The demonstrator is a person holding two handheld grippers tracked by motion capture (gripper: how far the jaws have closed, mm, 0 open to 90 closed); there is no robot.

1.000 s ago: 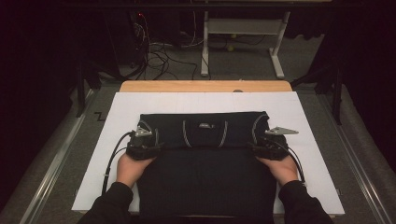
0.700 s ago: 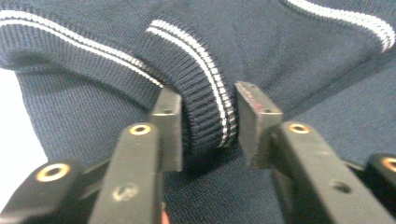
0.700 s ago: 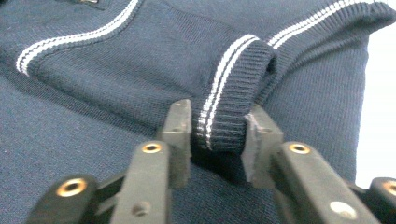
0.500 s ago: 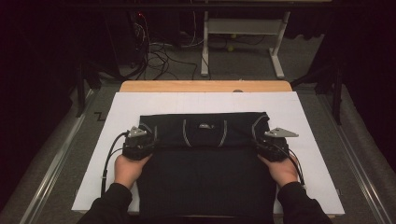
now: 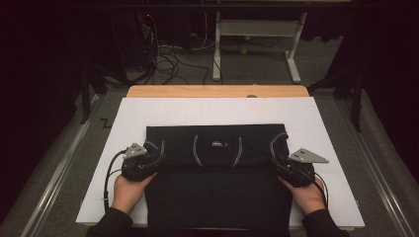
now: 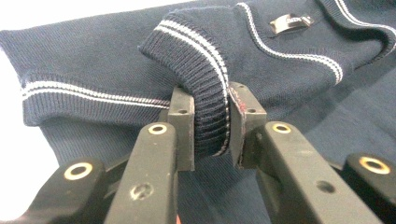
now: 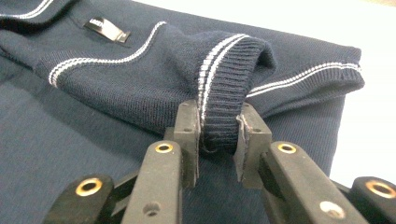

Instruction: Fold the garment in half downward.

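Already the navy sweater (image 5: 217, 182) lies partly folded on the white board (image 5: 217, 111), its near end hanging toward the person; the collar with its small label (image 6: 290, 22) faces up, and the ribbed, white-striped cuffs sit at the two outer edges of the folded part. The left gripper (image 6: 211, 126) has just been closing, and its jaws now pinch the bunched cuff (image 6: 205, 88) at the sweater's left edge. The right gripper (image 7: 218, 135) has just been closing too, and its jaws clamp the matching cuff (image 7: 229, 79) at the sweater's right edge. In the high view the two grippers sit level with each other, one at each side of the sweater, just below the collar. By my reading the sleeves are already tucked in and both grips are secured, so what is left is the main fold: carrying the pinched edges over the body of the sweater, setting them down square, and letting go.
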